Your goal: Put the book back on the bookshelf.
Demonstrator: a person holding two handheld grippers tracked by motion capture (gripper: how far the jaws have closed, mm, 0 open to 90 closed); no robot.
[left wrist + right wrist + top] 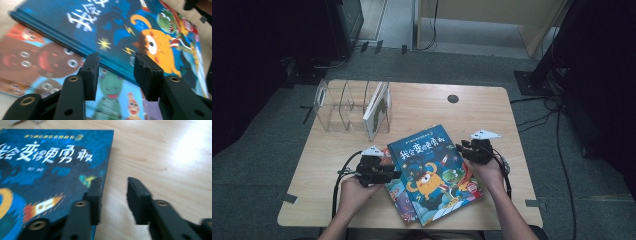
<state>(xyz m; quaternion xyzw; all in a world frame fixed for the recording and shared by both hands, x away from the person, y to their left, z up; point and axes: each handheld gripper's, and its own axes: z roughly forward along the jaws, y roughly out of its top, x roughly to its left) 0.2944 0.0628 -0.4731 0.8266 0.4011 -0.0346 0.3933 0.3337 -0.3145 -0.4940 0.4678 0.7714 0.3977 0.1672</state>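
High view: the blue book [432,170] is laid on the lower book [399,192] at the table's [482,112] near edge. One book [377,110] is already stood in the clear rack [339,105]; two are judged left. The left gripper [384,175] and right gripper [464,148] are held apart, empty, flanking the blue book.

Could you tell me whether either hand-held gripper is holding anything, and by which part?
Nothing is held: both stand open beside the blue picture book.
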